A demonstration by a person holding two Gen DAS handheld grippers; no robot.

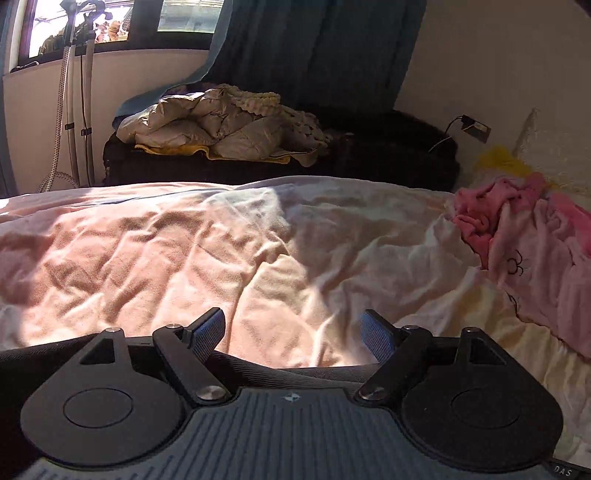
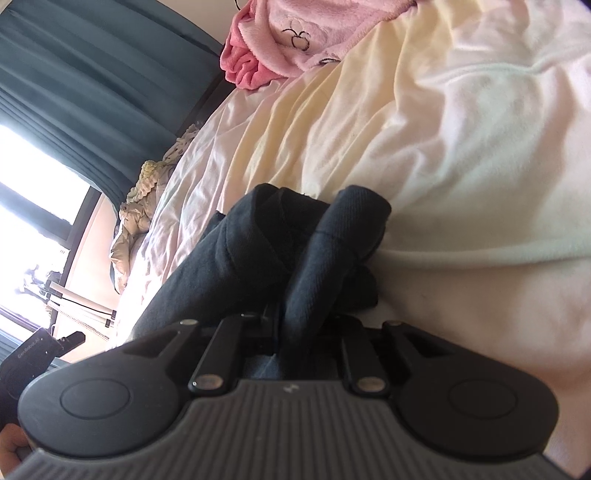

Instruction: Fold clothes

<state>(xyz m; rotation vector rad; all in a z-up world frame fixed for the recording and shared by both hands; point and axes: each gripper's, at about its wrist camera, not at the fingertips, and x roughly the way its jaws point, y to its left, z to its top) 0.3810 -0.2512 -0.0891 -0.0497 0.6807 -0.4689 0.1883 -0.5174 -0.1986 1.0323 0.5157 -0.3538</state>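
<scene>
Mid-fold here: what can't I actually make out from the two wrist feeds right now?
- Dark navy knit garment: right wrist view shows only a bunched part; the rest is cut off behind the right gripper. In the left view only a strip shows behind the open left gripper.
- Right fingertips: buried in the cloth.
- Pink fleece garment with black embroidery: cut by the frame's top edge.
- Window scene: overexposed.
</scene>
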